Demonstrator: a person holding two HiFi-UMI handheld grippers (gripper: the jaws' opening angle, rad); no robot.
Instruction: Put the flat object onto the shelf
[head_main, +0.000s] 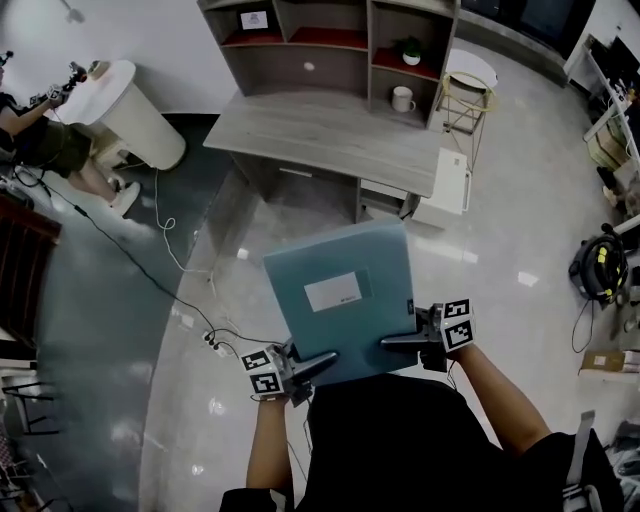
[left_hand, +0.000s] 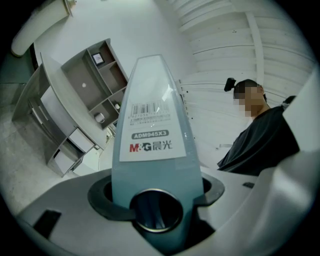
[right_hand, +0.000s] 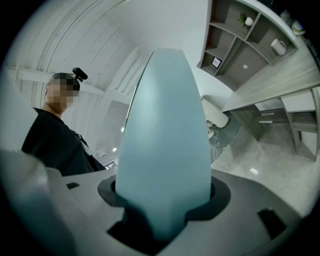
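I hold the blue file box (head_main: 338, 300) level, well short of the shelf (head_main: 330, 40), left gripper (head_main: 312, 364) and right gripper (head_main: 402, 340) each pinching its end farthest from the shelf; that shallow bite could let it sag or twist free. Tilted, it might jam at the shelf's opening.

Glossy grey floor (head_main: 520, 225), grey wooden desk (head_main: 330, 135)

The blue box file (head_main: 340, 300) fills the jaws of the left gripper (head_main: 328, 358) and right gripper (head_main: 390, 342), hiding their inner faces; behind the jaws its near edge disappears under the person's torso (head_main: 400, 430); print on its cover label (head_main: 337, 292) is unreadably small.
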